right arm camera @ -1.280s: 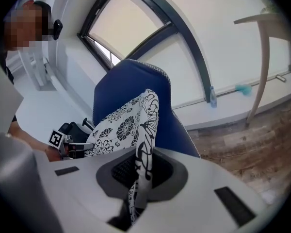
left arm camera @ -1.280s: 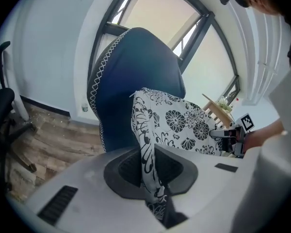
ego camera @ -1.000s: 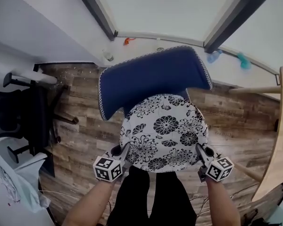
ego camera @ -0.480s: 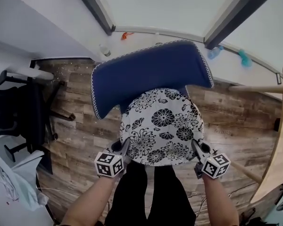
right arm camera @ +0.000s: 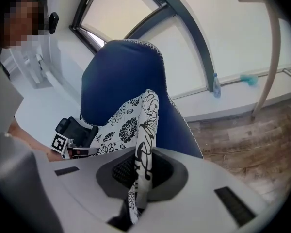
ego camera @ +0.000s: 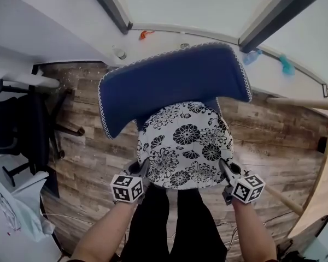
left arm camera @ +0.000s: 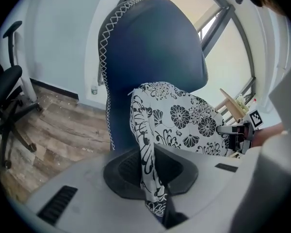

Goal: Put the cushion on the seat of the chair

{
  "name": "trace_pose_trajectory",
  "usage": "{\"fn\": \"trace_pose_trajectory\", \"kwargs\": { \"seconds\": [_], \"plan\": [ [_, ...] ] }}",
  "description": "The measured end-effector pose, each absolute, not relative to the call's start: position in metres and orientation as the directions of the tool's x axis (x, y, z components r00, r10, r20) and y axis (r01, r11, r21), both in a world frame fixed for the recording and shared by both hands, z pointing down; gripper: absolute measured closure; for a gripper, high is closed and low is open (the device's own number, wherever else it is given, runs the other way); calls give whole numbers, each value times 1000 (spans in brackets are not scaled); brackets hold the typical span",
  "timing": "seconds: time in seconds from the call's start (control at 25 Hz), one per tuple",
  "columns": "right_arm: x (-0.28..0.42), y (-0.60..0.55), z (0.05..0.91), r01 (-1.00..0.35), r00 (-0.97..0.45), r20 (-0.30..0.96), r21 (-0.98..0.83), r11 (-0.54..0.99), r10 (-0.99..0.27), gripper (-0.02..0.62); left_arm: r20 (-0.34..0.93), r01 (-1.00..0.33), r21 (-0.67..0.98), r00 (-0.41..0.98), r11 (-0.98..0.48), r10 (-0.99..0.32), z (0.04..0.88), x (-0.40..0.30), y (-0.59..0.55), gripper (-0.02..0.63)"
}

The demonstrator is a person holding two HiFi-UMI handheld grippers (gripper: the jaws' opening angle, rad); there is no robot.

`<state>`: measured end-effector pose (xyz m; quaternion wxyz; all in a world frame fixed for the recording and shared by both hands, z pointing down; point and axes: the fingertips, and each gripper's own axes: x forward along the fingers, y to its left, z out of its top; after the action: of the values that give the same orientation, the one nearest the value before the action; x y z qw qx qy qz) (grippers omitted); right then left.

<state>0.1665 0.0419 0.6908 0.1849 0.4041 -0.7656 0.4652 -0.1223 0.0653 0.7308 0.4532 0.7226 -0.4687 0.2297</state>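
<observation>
cushion (ego camera: pixel 186 146): lowered toward chair (ego camera: pixel 169 83) | left gripper (ego camera: pixel 144 169), right gripper (ego camera: pixel 224 169): both sunk with it

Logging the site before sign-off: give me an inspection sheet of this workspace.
Surface: wood plank floor, white specks near the wall.
Job's things: flowered cushion in front of blue chair back; seat hidden beneath.
Clutter: bottle, orange scrap, blue bottle and teal item along the window ledge.
Tools: left tool and right tool each shut on a cushion edge.
Cables: thin wires on floor, bottom left.
Surroundings: black office chair at left, wooden table at right, window ahead.
</observation>
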Motion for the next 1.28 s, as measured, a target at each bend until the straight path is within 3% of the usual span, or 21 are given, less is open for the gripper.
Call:
{"fn": "trace_pose_trajectory", "kwargs": {
  "seconds": [0.56, 0.88, 1.04, 1.08, 1.12, 1.24, 1.28],
  "plan": [
    [172, 48, 726, -820, -572, 749, -533, 210, -334, 561, 821, -902, 412, 428, -127, -377, 767, -121, 78, 575],
    [182, 46, 734, -827, -560, 747, -527, 194, -358, 561, 789, -895, 402, 446, -195, -423, 765, -117, 81, 574],
    [185, 44, 736, -845, -531, 754, -505, 176, -387, 561, 820, -943, 309, 330, -123, -467, 768, -141, 77, 434],
    [187, 43, 736, -859, -508, 764, -482, 172, -398, 560, 825, -951, 291, 304, -103, -476, 767, -148, 76, 424],
    [189, 42, 736, -874, -483, 775, -456, 168, -407, 550, 828, -957, 276, 282, -85, -484, 766, -155, 76, 413],
    [198, 37, 739, -907, -419, 802, -394, 150, -425, 352, 825, -964, 261, 249, -48, -508, 761, -171, 73, 407],
    [202, 35, 738, -916, -398, 809, -372, 149, -433, 339, 821, -965, 261, 245, -43, -516, 759, -175, 71, 407]
  ]
}}
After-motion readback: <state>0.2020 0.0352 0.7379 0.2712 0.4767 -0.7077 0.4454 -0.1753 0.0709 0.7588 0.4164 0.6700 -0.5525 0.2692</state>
